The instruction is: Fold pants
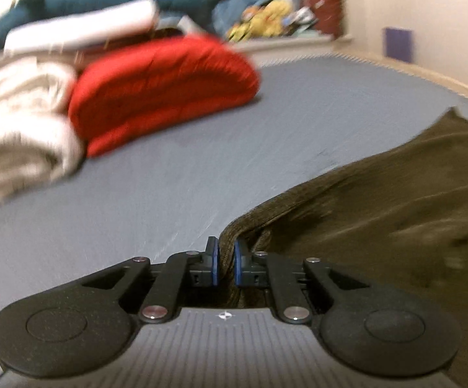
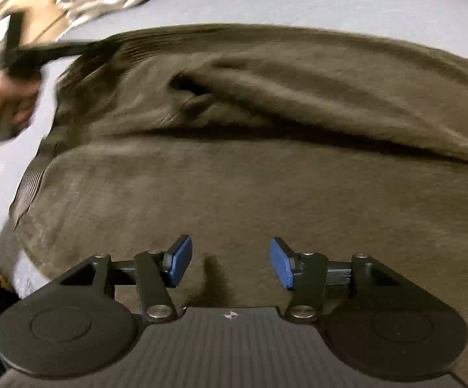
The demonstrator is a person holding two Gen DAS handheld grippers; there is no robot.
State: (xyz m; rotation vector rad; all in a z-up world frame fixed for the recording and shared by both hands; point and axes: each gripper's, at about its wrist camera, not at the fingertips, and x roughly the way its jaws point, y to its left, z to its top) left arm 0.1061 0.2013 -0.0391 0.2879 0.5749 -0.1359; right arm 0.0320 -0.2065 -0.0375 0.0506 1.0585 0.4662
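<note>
Dark olive-brown pants (image 2: 234,168) lie spread on a grey-blue bed sheet (image 2: 347,3), with a ribbed waistband (image 2: 31,181) at the left. My left gripper (image 1: 226,263) is shut on the ribbed waistband edge of the pants (image 1: 379,213), with the fabric pinched between its blue pads. It also shows blurred at the upper left of the right wrist view (image 2: 49,52), held by a hand (image 2: 5,103). My right gripper (image 2: 230,260) is open and empty, just above the pants' near part.
A folded red garment (image 1: 162,90) and a cream blanket pile (image 1: 20,123) lie on the sheet (image 1: 137,200) at the far left. Blue bedding, a white pillow and clutter sit behind them. The bed's edge (image 1: 428,74) runs at the right.
</note>
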